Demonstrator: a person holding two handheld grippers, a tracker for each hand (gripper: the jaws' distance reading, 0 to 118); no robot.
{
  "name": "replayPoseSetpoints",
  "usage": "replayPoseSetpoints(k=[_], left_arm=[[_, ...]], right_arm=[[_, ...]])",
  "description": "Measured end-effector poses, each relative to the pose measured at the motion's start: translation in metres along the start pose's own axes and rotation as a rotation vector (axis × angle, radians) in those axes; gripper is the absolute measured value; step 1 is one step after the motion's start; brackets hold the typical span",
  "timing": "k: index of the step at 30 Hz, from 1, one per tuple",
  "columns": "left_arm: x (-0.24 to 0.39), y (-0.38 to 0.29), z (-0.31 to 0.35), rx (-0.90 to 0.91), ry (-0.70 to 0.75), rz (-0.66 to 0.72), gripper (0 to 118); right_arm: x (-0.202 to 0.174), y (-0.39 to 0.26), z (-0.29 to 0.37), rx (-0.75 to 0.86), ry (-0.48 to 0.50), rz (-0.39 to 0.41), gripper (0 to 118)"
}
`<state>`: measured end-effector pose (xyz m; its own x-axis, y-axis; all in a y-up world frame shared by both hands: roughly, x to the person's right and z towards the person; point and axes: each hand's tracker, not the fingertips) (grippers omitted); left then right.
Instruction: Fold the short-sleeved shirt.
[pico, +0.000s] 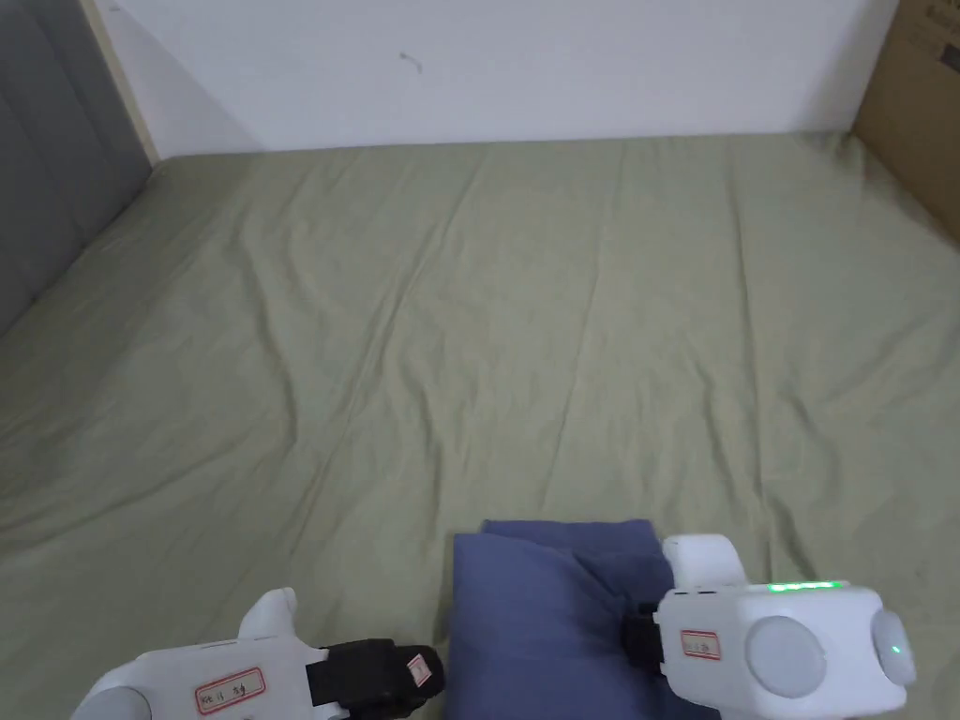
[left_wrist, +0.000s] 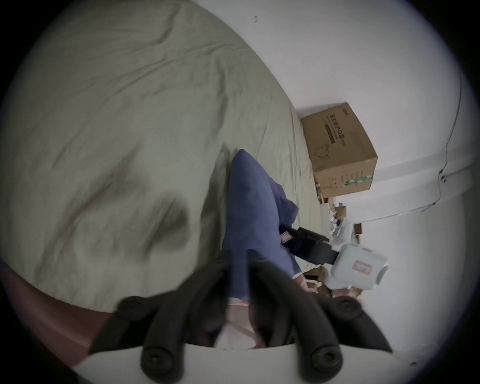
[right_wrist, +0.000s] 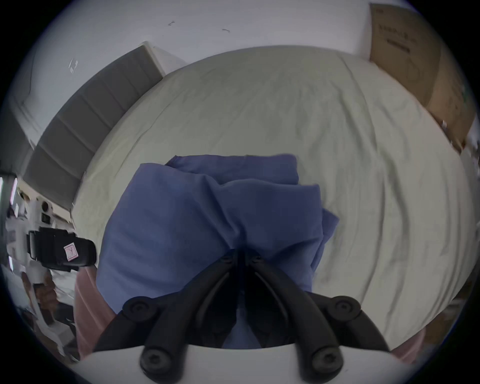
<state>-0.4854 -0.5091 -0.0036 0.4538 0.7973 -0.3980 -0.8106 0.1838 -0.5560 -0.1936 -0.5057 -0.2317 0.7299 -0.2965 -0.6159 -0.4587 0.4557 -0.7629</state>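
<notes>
My right gripper (right_wrist: 240, 256) has its jaws drawn nearly together on a pinch of the blue short-sleeved shirt (right_wrist: 197, 215), the cloth puckering right at the tips. My left gripper (left_wrist: 237, 262) has its jaws narrow too, with an edge of the same shirt running down between them; blur hides the tips, but I judge both jaws to be gripping it. In the head view the left gripper (pico: 427, 670) sits just beside one edge of the shirt (pico: 534, 609) and the right one is at the opposite edge, so I hold it by two sides. Ahead of my jaws the shirt already lies as a compact, layered rectangle on the near part of the bed (pico: 487, 309), with a lower layer peeking out at the far edge and a small flap loose beyond my right jaws. So I judge most of the folding done; what is left looks like one last fold or squaring up, then letting go. Past the bed stand a cardboard box (left_wrist: 340, 153) and a grey headboard (right_wrist: 85, 124).
</notes>
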Motion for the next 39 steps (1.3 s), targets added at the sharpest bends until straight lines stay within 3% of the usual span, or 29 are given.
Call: replayPoseSetpoints(k=[2,3,5,10,11,12,13,14,15,16,18,25,28,32,35,39], left_arm=[[-0.006,0.005,-0.007,-0.009,-0.034,0.051,89],[-0.007,0.007,-0.011,-0.013,-0.055,0.054,102],[-0.011,0.015,-0.024,-0.013,-0.127,0.066,109],[-0.016,0.029,-0.074,-0.117,-0.181,0.120,109],[-0.019,0.030,-0.086,-0.144,-0.228,0.126,108],[-0.018,0.031,-0.093,-0.164,-0.264,0.133,96],[-0.016,0.032,-0.099,-0.170,-0.297,0.132,69],[-0.014,0.033,-0.103,-0.163,-0.274,0.131,27],[-0.002,0.025,-0.100,-0.181,-0.140,0.116,27],[-0.004,0.024,-0.103,-0.199,-0.109,0.090,27],[-0.007,0.025,-0.102,-0.198,-0.211,0.123,27],[-0.008,0.078,-0.016,-0.124,0.007,-0.097,27],[-0.023,0.117,0.033,-0.060,0.211,-0.192,27],[-0.051,0.170,0.092,-0.041,0.613,-0.349,27],[-0.076,0.201,0.124,-0.038,0.859,-0.363,27],[-0.101,0.220,0.156,-0.003,1.020,-0.364,32]], right_arm=[[0.007,0.006,0.005,0.003,0.033,-0.092,5],[0.010,0.007,0.004,0.001,0.037,-0.099,5],[0.009,0.006,0.004,-0.005,0.033,-0.083,5],[0.004,0.004,0.004,0.005,0.015,-0.074,5],[0.004,0.005,0.004,0.004,0.011,-0.072,5],[0.003,0.005,0.005,0.002,0.009,-0.072,5],[0.001,0.005,0.006,0.001,0.007,-0.073,5],[0.000,0.006,0.007,-0.001,0.003,-0.074,5],[-0.003,0.007,0.010,-0.002,-0.012,-0.075,5],[-0.005,0.007,0.013,0.010,-0.029,-0.067,5],[-0.013,0.008,0.025,0.051,-0.036,-0.043,5],[-0.037,0.022,0.050,0.142,-0.030,-0.015,5],[-0.046,0.026,0.050,0.160,-0.027,0.000,5],[-0.055,0.032,0.044,0.146,-0.030,0.020,5],[-0.058,0.032,0.037,0.128,-0.018,0.009,5],[-0.068,0.029,0.030,0.093,-0.022,0.009,5]])
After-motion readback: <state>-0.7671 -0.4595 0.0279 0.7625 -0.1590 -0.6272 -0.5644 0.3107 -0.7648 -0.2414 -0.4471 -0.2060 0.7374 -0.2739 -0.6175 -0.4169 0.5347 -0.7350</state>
